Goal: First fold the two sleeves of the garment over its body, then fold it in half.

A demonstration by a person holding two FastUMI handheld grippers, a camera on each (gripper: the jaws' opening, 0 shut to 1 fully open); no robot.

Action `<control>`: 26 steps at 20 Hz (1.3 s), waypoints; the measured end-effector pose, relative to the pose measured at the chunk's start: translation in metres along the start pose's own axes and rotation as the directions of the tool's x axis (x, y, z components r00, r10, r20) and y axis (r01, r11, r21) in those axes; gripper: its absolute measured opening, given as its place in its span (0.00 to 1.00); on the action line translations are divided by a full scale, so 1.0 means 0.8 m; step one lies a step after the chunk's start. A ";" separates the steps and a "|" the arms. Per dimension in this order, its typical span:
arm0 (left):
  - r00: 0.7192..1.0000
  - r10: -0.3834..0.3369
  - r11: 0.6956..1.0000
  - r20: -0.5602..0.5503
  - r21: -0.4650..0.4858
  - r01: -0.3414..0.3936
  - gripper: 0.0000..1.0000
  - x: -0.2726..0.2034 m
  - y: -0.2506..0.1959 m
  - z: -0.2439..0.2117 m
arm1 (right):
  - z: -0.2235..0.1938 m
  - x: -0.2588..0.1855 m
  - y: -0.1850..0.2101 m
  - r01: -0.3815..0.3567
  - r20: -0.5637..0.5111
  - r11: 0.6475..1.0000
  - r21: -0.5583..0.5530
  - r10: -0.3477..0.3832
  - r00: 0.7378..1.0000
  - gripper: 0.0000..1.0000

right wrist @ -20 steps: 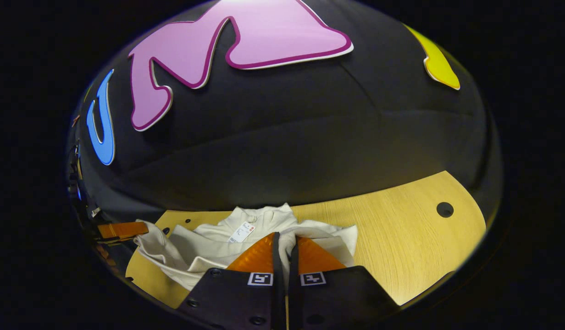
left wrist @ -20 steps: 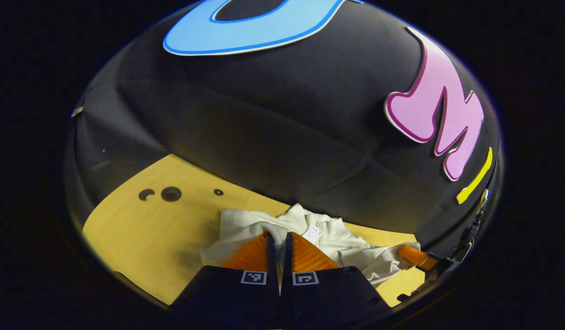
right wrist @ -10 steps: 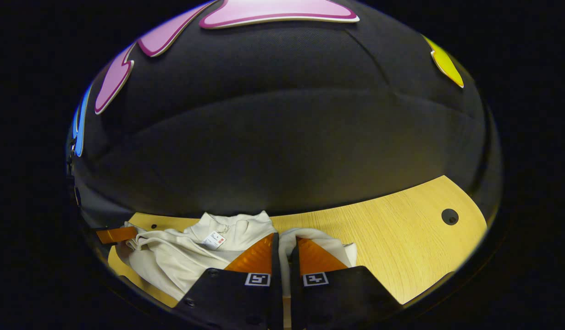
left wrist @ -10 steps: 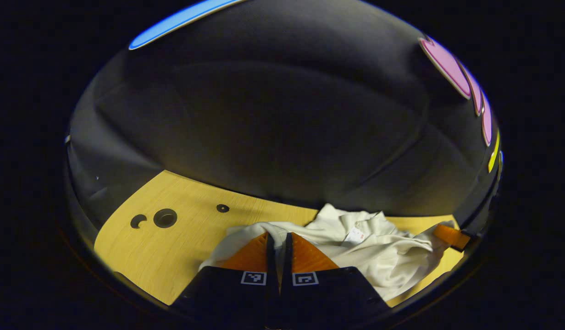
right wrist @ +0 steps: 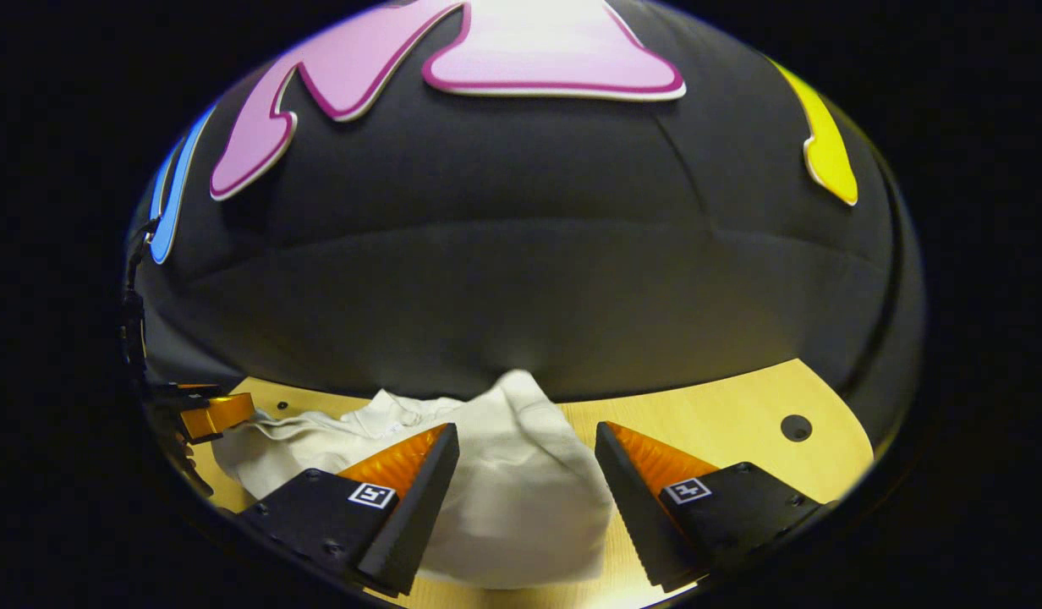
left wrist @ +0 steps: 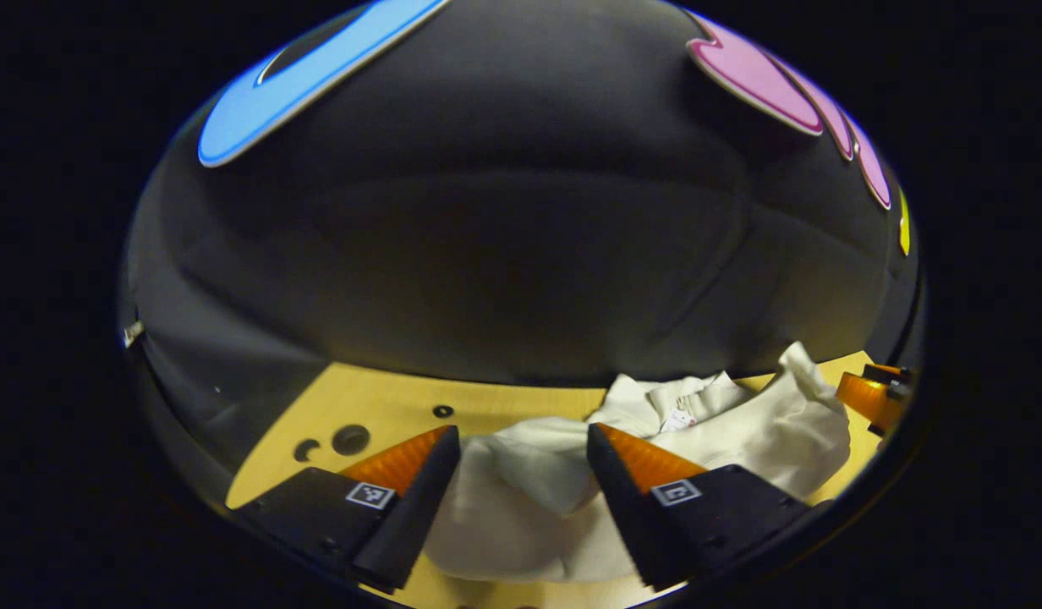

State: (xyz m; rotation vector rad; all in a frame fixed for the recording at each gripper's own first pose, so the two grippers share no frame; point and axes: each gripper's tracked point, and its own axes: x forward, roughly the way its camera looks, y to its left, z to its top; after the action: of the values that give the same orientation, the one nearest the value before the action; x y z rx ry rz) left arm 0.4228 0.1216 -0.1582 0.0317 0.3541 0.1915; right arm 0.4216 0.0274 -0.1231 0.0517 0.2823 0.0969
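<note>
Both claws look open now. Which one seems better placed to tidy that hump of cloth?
Probably the right claw: the raised hump of the garment sits right between its open fingers. The left claw faces flatter cloth.

garment heaped between spread fingers, table beside bare

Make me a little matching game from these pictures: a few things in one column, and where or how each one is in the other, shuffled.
Things
1. left hand-held gripper
2. garment
3. table
4. neck tag

States
a. pale wood, with round holes
b. small and white, at the collar
c. fingers spread apart, holding nothing
d. cream cloth, lying bunched on the wood

Pairs: 1-c, 2-d, 3-a, 4-b. The right hand-held gripper is spread apart too.
</note>
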 end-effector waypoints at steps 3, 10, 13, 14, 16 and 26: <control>0.995 -0.036 0.999 0.094 -0.014 0.038 0.98 -0.055 0.004 0.052 | 0.010 -0.021 -0.003 0.028 0.021 0.999 -0.025 -0.028 0.999 0.99; 0.971 -0.018 1.000 0.238 -0.006 0.020 0.97 -0.234 0.050 0.111 | 0.025 -0.178 0.013 0.058 0.039 0.998 0.007 -0.058 0.998 0.98; 0.957 -0.052 0.999 0.286 -0.001 0.054 0.97 -0.319 0.047 0.117 | 0.040 -0.252 0.029 0.062 0.063 0.998 -0.001 -0.062 0.996 0.98; 0.952 -0.063 0.998 0.299 -0.001 0.066 0.97 -0.349 0.047 0.119 | 0.048 -0.277 0.032 0.064 0.081 0.998 -0.004 -0.063 0.995 0.98; 0.939 -0.094 0.995 0.330 -0.001 0.100 0.97 -0.404 0.045 0.122 | 0.065 -0.326 0.038 0.065 0.122 0.998 -0.014 -0.063 0.991 0.98; 0.918 -0.154 0.985 0.365 -0.019 0.173 0.97 -0.589 0.027 0.036 | 0.077 -0.538 0.043 0.031 0.244 0.999 0.008 -0.032 0.969 0.98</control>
State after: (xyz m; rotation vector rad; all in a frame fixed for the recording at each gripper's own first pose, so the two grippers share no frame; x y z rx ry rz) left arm -0.0048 0.0526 0.0310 -0.0132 -0.0190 0.0257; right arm 0.0247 0.0150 0.0564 0.0629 0.0370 0.0572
